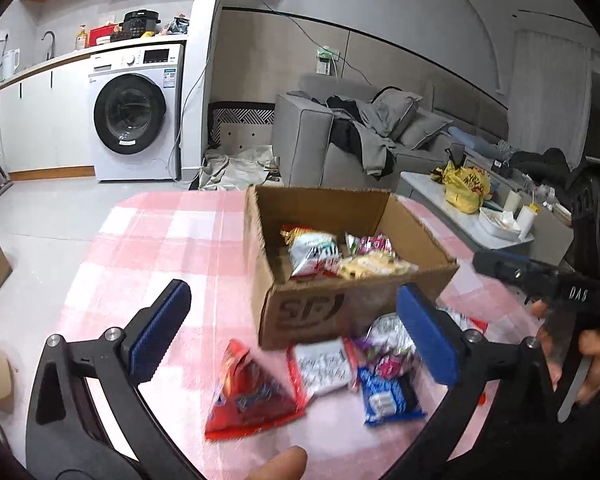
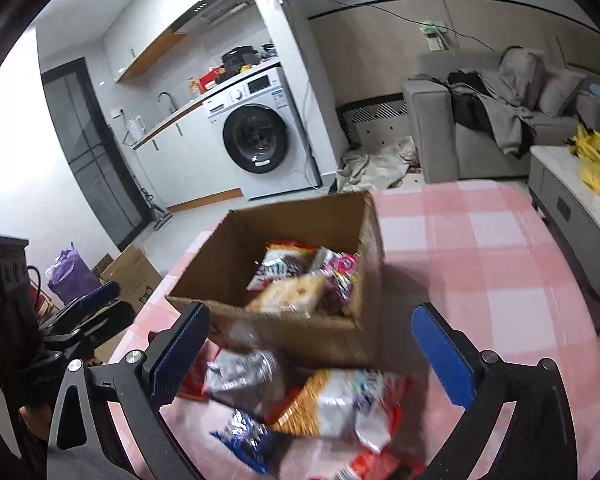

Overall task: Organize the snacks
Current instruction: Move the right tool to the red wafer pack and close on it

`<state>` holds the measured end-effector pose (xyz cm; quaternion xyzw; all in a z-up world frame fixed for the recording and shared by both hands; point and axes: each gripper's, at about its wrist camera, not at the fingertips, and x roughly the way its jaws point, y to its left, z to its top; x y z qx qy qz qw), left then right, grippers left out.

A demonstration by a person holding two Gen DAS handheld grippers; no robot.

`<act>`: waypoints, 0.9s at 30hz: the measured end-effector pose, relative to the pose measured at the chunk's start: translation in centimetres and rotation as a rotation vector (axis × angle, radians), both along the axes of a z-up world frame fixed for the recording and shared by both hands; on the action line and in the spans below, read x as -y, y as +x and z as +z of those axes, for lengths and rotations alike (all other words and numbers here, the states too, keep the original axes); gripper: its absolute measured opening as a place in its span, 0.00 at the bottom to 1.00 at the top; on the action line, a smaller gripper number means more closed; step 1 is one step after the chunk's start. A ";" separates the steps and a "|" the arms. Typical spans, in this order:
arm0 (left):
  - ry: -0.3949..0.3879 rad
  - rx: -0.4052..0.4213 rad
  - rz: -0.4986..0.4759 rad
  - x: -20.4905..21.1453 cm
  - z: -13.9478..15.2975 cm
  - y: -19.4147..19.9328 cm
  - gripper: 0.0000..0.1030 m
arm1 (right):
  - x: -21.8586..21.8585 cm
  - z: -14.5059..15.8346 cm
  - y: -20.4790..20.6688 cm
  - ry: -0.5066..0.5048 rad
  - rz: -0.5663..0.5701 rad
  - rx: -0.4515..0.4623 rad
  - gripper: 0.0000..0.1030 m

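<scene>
Both my left gripper point(image 1: 292, 344) and right gripper point(image 2: 312, 360) hover wide open over loose snack packets point(image 2: 340, 400) heaped against the box point(image 1: 340, 312); closing there, I judge, may pinch two overlapping packets together.

An open cardboard box point(image 1: 300, 308) stands upright on the pink checked worktop point(image 1: 160, 248), flaps absent from view, with a printed logo on its near wall. Inside it, toward the near right corner, lie several snack packets: a white-and-red packet point(image 1: 312, 256), a pink-and-green packet point(image 1: 370, 245) and a pale yellow packet point(image 1: 376, 267), overlapping one another. Outside the box, at 6 o'clock from it, loose packets lie flat on the worktop: a red triangular packet point(image 1: 248, 396), a white packet with red edges point(image 1: 324, 368) touching the box wall, a blue-and-white packet point(image 1: 388, 396), and a silver packet point(image 1: 388, 332). In the right wrist view an orange-and-white packet point(image 2: 340, 404) lies below the box.
</scene>
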<state>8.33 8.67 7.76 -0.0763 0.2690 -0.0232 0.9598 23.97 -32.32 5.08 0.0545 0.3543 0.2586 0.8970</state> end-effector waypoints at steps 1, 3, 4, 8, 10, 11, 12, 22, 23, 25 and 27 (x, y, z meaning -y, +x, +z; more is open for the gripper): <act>0.001 -0.005 0.005 -0.2 -0.2 -0.7 0.99 | 0.4 -0.1 -0.2 -0.001 -0.002 -0.003 1.00; -0.011 -0.021 -0.001 -0.4 -0.8 -1.8 0.99 | 1.3 -0.4 -0.9 -0.001 -0.010 -0.008 1.00; -0.017 -0.028 -0.003 -0.4 -1.0 -2.2 0.99 | 1.9 -0.7 -1.4 0.001 -0.014 -0.005 1.00; -0.014 -0.044 0.009 -0.7 -2.0 -3.6 0.99 | 3.1 -1.5 -2.5 -0.046 -0.037 -0.017 1.00; -0.001 -0.059 0.002 -0.5 -2.3 -3.5 0.99 | 3.3 -1.8 -2.9 -0.079 -0.037 -0.021 1.00; 0.010 -0.066 0.006 -0.4 -2.5 -3.4 0.99 | 3.4 -1.9 -3.0 -0.088 -0.037 -0.020 1.00; 0.016 -0.069 0.018 -0.4 -2.6 -3.3 0.99 | 3.5 -2.0 -3.2 -0.099 -0.038 -0.022 1.00; 0.027 -0.131 0.018 -0.1 -4.1 -2.5 0.99 | 3.8 -3.5 -3.7 -0.165 -0.011 -0.080 1.00; 0.034 -0.134 0.022 -0.1 -4.2 -2.5 0.99 | 3.8 -3.7 -3.6 -0.175 -0.007 -0.089 1.00; 0.039 -0.140 0.023 -0.1 -4.5 -2.4 0.99 | 3.7 -4.3 -3.5 -0.206 0.004 -0.117 1.00; 0.038 -0.145 0.022 -0.2 -4.6 -2.3 0.99 | 3.8 -5.0 -3.7 -0.222 0.026 -0.130 1.00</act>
